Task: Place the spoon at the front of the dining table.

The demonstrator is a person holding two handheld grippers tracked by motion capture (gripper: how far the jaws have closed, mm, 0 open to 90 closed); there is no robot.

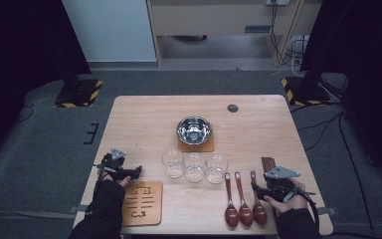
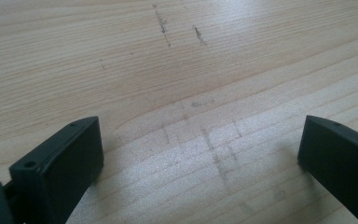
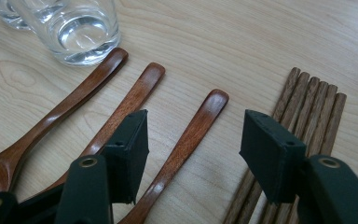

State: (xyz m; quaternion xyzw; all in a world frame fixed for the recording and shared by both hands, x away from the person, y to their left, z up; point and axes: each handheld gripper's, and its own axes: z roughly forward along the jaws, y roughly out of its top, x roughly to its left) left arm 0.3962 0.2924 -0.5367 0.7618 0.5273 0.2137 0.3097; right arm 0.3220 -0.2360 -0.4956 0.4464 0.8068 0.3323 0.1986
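Pale wood desk point(image 1: 144, 114) on a grey carpeted floor, seen from above the person's side. At the near edge, around 7 o'clock, a wooden board point(image 1: 142, 203) lies beside the person's left sleeve; just beyond it the left gripper point(image 1: 138, 172) rests with its jaws spread wide over bare wood, holding nothing. At 5 o'clock the right gripper point(image 3: 193, 140) hangs half open, its jaws astride the handle of the rightmost wooden spoon point(image 3: 186, 140) without pressing on it, the bundle of chopsticks point(image 3: 307, 100) just to its right. Two more spoons point(image 1: 238, 199) lie parallel at the left of that one. Farther in, three clear glasses point(image 1: 194, 166) stand in a row at the centre, and behind them, toward 12 o'clock, a steel bowl point(image 1: 194, 130) sits on a square mat point(image 1: 206, 147).
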